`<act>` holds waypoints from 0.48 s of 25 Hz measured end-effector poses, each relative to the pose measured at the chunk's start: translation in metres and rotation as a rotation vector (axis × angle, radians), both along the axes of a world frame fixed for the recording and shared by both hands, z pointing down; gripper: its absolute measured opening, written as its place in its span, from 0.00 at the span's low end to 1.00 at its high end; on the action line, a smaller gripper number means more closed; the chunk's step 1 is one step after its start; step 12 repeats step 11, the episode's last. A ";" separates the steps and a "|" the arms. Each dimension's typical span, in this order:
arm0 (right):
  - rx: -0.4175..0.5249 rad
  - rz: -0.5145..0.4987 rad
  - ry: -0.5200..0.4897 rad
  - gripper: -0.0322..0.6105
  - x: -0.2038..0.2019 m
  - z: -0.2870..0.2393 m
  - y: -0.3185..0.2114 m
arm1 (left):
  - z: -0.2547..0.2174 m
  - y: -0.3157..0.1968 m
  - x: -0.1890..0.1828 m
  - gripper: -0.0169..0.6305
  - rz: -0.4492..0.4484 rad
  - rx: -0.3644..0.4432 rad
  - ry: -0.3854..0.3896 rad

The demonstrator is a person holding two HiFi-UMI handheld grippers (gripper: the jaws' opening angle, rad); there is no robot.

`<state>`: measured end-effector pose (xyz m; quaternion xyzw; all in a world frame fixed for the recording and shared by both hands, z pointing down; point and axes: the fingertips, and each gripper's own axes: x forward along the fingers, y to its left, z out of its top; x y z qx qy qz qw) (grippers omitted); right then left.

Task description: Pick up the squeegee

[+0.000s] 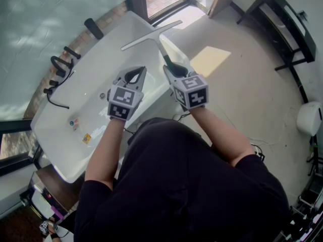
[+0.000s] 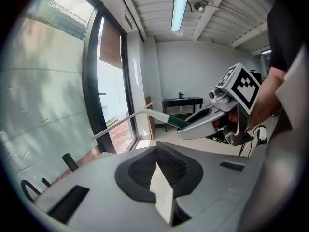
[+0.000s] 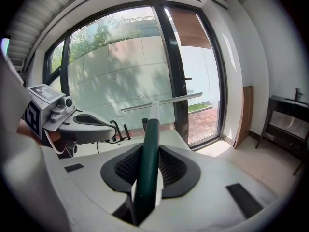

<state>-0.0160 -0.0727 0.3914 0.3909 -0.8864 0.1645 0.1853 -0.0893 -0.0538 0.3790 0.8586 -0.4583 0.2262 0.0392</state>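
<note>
The squeegee [image 1: 151, 35], judged light and stiff, was held above the bathtub [image 1: 96, 64], clamped at its green handle [image 3: 147, 168] by the right gripper [image 1: 170, 67]; the left gripper [image 1: 135, 77] was closed on nothing.

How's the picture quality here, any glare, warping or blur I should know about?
Head view: sharp, with a hard sunlit patch on the floor. Left gripper view: fisheye warp, dark corners, and the ceiling light glares. Right gripper view: the window frame bows, and the squeegee handle looks slightly soft up close.
</note>
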 end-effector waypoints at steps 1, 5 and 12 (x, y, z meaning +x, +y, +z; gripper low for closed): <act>0.001 0.001 -0.001 0.20 0.001 0.000 0.000 | 0.000 0.000 0.001 0.03 0.002 0.000 0.000; 0.003 0.003 -0.002 0.20 0.001 -0.002 -0.001 | 0.000 -0.001 0.003 0.03 0.006 0.000 0.000; 0.004 0.004 0.000 0.20 0.000 -0.002 0.000 | -0.001 -0.001 0.002 0.03 0.008 0.000 -0.002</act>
